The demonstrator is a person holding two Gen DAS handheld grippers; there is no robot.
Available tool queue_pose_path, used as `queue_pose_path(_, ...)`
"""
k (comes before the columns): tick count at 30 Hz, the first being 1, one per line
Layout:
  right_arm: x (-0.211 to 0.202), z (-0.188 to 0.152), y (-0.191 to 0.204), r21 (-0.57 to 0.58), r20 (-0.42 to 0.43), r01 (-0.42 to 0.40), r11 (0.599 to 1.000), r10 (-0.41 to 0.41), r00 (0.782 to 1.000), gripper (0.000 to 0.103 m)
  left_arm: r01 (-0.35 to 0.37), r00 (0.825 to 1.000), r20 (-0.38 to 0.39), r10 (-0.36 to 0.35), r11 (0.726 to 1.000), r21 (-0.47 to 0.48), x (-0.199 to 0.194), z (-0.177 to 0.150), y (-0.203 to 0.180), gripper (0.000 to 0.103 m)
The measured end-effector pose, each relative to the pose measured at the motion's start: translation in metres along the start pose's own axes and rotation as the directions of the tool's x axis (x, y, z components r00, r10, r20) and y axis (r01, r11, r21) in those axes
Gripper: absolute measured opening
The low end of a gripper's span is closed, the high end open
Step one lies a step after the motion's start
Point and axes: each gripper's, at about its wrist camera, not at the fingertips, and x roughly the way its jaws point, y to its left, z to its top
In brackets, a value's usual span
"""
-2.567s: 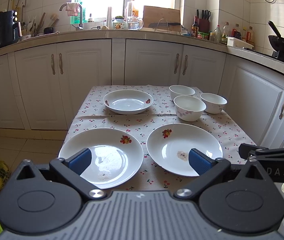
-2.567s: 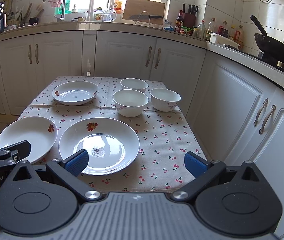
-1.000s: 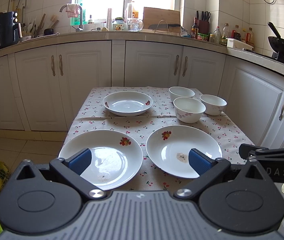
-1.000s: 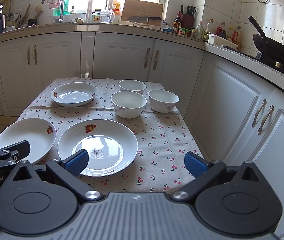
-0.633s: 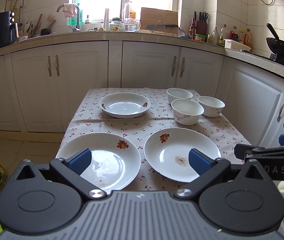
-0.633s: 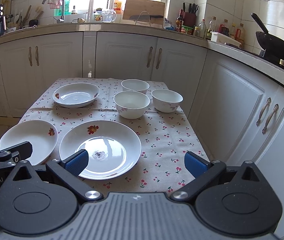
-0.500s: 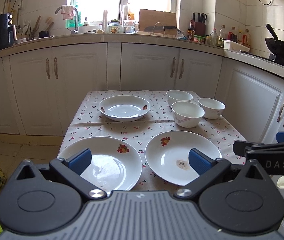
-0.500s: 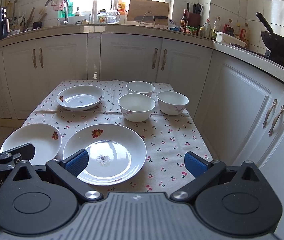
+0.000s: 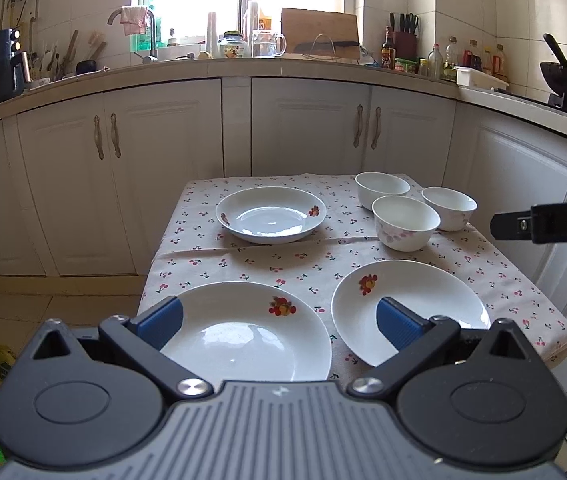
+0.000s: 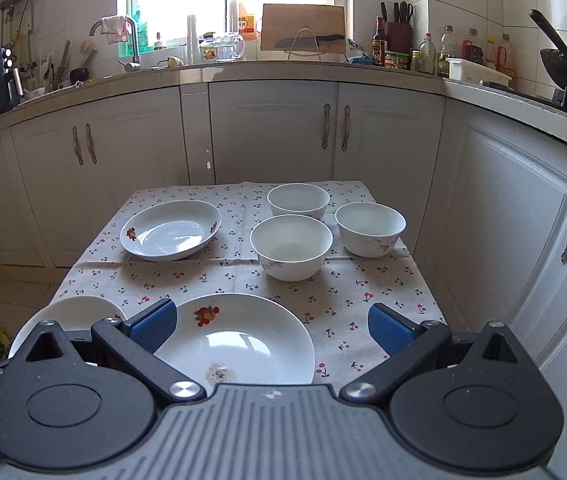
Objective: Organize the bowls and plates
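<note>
Both claws hang wide apart over the near edge of the table, gripping nothing: the left gripper (image 9: 279, 322) has its blue pads spread above the near left plate (image 9: 243, 332), and the right gripper (image 10: 271, 326) is spread just as wide above the near right plate (image 10: 235, 340), which carries a small brownish smear near its middle. Beyond these two, on the cherry-print tablecloth (image 10: 347, 300), a deeper plate (image 10: 171, 230) sits at the far left, apart from the others, and three white bowls (image 10: 291, 246) cluster close together at the far right, seemingly not quite touching. Nothing is stacked yet, so I judge the sorting has hardly begun. All of it looks like glazed ceramic: stiff, fairly weighty, slick under rubber pads and ready to chip if knocked or dropped. A plate would best be pinched at its rim, one pad above and one below, where the edge lifts off the cloth; a bowl by its wall at the lip. The cloth is soft and creased across the middle, so a plate pushed along it may drag the fabric. From the right wrist view the left plate is mostly hidden behind the gripper's body, and the near rims of both front plates are cut off by the housings, so how close they lie to the table's edge cannot be told.
</note>
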Motion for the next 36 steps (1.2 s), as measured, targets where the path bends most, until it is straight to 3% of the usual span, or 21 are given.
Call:
queue_pose_path(7,0.013,0.003,0.007,-0.028,0.044,-0.079,0.996,0.080,0.996,0.103,0.057,0.998,0.039,-0.059,0.998,0.035,0.007,-0.002,0.009,0.102)
queue_pose_path(12,0.025,0.006,0.020,-0.074,-0.014,-0.201,0.977,0.201,0.980,0.103,0.077,0.996,-0.038,-0.076,0.997,0.013,0.020,-0.005,0.018,0.102)
queue_pose_path(16,0.035,0.004,0.036,-0.108,-0.064,-0.280,0.954,0.274,0.960,0.103,0.087,0.995,-0.057,-0.088,0.996,-0.019,0.026,-0.011,0.028,0.102)
queue_pose_path(20,0.045,0.003,0.050,-0.155,-0.091,-0.298,0.942,0.287,0.954,0.103,0.083,0.994,-0.073,-0.085,0.996,-0.031,0.034,-0.017,0.040,0.102)
queue_pose_path(29,0.088,0.013,0.060,-0.112,-0.175,-0.328,0.938,0.306,0.936,0.103,0.076,0.990,-0.119,-0.077,0.997,-0.008,0.044,-0.033,0.066,0.102)
queue_pose_path(32,0.102,0.015,0.067,-0.119,-0.206,-0.334,0.935,0.305,0.930,0.103,0.102,0.986,-0.130,-0.102,0.995,-0.005,0.043,-0.039,0.075,0.102)
queue_pose_path(36,0.120,0.019,0.078,-0.118,-0.244,-0.381,0.917,0.345,0.906,0.103,0.158,0.977,-0.148,-0.156,0.987,0.001,0.039,-0.047,0.086,0.102)
